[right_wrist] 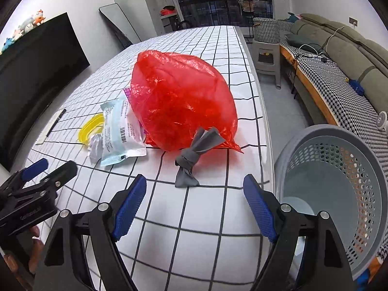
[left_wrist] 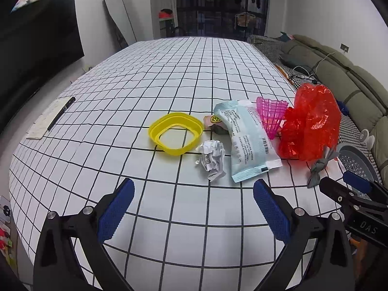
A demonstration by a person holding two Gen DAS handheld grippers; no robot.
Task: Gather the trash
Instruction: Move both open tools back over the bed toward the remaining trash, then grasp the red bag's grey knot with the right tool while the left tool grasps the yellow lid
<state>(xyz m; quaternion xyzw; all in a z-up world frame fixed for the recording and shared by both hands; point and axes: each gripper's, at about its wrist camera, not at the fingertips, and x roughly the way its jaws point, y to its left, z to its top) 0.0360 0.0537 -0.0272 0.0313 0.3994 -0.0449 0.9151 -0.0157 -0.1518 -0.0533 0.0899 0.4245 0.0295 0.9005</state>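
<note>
At the bottom of the left wrist view, the left gripper (left_wrist: pixel 194 208) stands wide open with nothing between its blue pads. The right gripper (right_wrist: pixel 195 205), at the bottom of the right wrist view, is also wide open and holds nothing. Both hang over the bare checked tablecloth (left_wrist: pixel 169 77), so I judge that the step in hand is the approach to the trash, and no piece is taken yet.

Just above the right gripper, in the middle of its view, lies a knotted grey cloth strip (right_wrist: pixel 191 156), touching the foot of a big red plastic bag (right_wrist: pixel 179 99). To the left of the bag lie a pale blue wrapper (right_wrist: pixel 118 131), a crumpled paper ball (left_wrist: pixel 212 158) and a yellow ring (left_wrist: pixel 175 133). A pink plastic cup (left_wrist: pixel 271 115) leans behind the wrapper, in the right of the left view. The grey basket (right_wrist: pixel 339 131), at the right edge of the right view, stands beside the table, below its edge.

The next move probably calls for lowering the right gripper onto the grey strip, closing on it, and carrying it to the basket. The left gripper could go for the paper ball.
</note>
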